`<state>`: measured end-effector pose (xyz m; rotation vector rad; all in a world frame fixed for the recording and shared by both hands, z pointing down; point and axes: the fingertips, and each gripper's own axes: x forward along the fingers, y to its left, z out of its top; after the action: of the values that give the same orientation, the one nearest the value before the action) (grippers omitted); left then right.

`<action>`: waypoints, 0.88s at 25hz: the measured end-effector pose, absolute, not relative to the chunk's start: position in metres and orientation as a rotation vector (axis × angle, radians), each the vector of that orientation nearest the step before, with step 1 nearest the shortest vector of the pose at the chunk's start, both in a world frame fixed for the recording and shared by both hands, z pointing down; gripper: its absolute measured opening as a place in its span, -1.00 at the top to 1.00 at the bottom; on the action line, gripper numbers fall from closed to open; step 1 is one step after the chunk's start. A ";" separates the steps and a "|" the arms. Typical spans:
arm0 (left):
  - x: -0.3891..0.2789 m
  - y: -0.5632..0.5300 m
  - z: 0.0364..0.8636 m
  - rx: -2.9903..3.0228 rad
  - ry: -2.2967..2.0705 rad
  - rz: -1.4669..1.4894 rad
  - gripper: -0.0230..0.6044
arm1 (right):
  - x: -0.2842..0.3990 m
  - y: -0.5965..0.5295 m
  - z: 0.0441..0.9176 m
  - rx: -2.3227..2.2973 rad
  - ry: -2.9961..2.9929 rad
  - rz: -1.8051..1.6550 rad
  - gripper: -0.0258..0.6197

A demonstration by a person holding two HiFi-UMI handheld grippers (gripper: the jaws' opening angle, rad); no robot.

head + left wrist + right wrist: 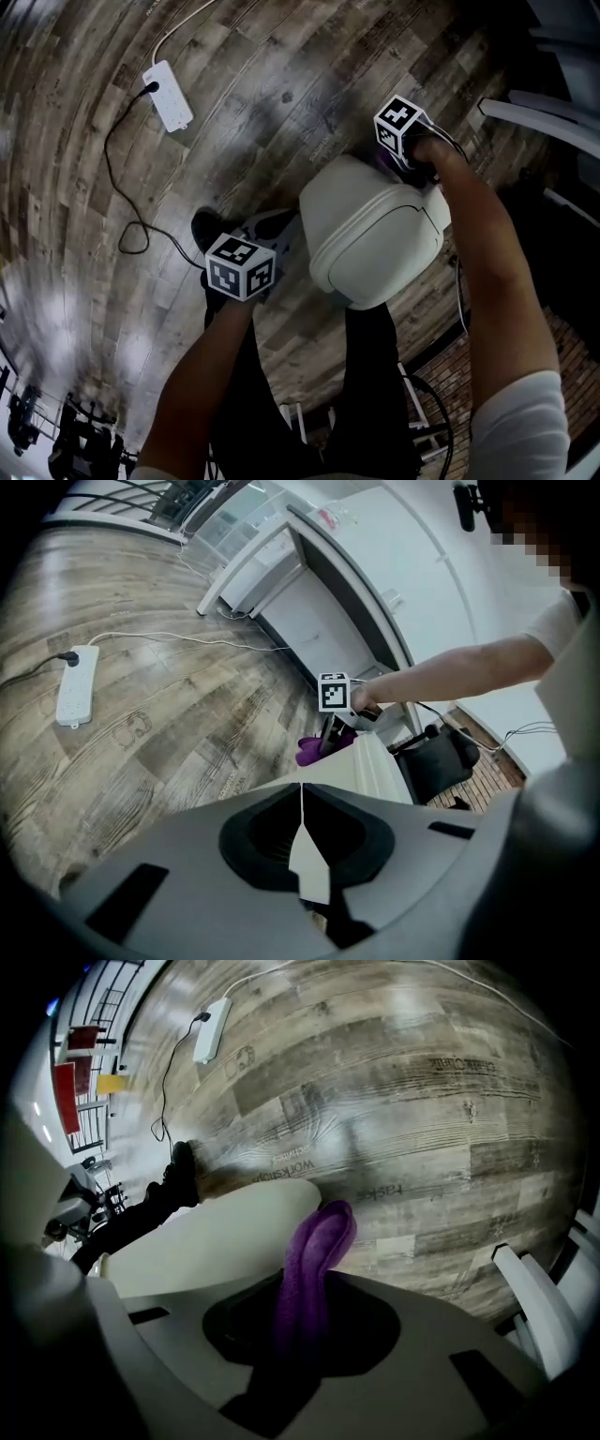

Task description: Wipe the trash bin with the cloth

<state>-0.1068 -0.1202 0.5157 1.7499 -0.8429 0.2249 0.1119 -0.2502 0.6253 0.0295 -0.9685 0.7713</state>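
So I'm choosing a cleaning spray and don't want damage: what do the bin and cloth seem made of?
The bin looks like hard plastic: off-white, smooth, rounded moulded shell, slight sheen. The cloth looks like microfibre or fleece, though that's a guess: purple, fuzzy nap, folding limply.

The right gripper (302, 1330) clamps a purple cloth (316, 1260) between its closed jaws, the fabric standing up in a folded loop straight ahead. Just beyond the jaws and to their left lies the pale, rounded surface of a white trash bin (211, 1241), with the cloth's tip at its edge. A dark shoe (180, 1171) shows past the bin, far left. Wood-plank flooring (403, 1091) fills the view ahead, where a white power strip (212, 1030) lies with its black cable (167, 1077).
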 end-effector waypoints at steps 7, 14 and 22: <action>-0.113 -0.113 0.515 1.738 -0.850 0.200 0.90 | 0.085 -0.229 0.627 0.019 -0.962 0.842 0.63; -0.121 -0.108 0.515 1.727 -0.867 0.173 0.90 | 0.060 -0.221 0.625 0.012 -0.963 0.818 0.63; -0.131 -0.106 0.511 1.718 -0.890 0.146 0.90 | 0.043 -0.214 0.613 -0.022 -0.952 0.707 0.63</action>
<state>-0.1311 -0.1058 0.5113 1.7180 -0.8904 0.1462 0.0432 -0.2141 0.6126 -0.0221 -0.9521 0.7066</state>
